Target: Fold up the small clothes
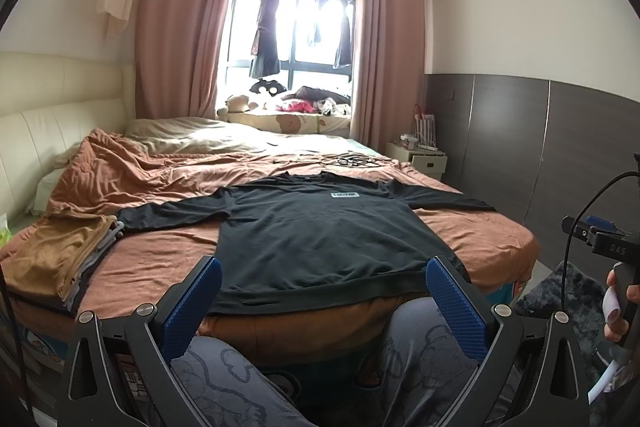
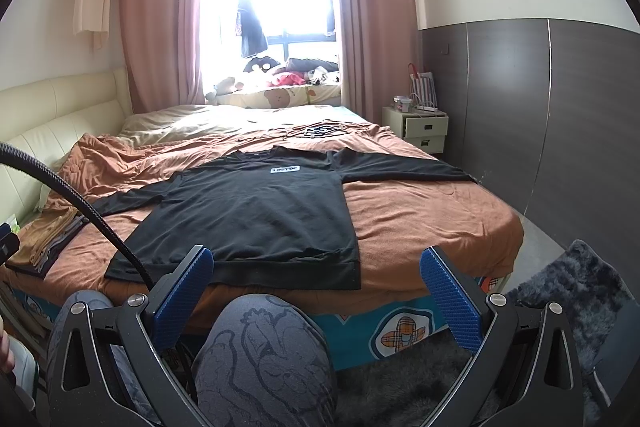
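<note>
Left hand-held gripper (image 1: 323, 291) hangs over my lap with its blue pads spread wide, nothing between them; right hand-held gripper (image 2: 316, 287) likewise wide and empty, held short of the bed edge. Black long-sleeved shirt (image 1: 320, 231) lies flat, chest label up, on the orange bedspread (image 1: 492, 239), both sleeves stretched out sideways, hem toward me and just at the mattress edge.

Judgement: fold not yet begun. I would start with one sleeve, pinching at the cuff and near the shoulder seam, and lay it across the chest before touching the hem. Pads should take one layer only; the bedspread beneath is soft and could get caught up with the shirt. Lift low and slide little, or the body will wrinkle.

Stack of folded clothes (image 1: 60, 259), tan on top, sits at the left near corner of the bed, well apart from the shirt. Rumpled covers lie toward the headboard. Bright window (image 2: 280, 7) with pink curtains washes out the far end; nightstand (image 2: 426, 131) stands by the grey panelled wall; dark shaggy rug (image 2: 568, 291) on the floor to the right
</note>
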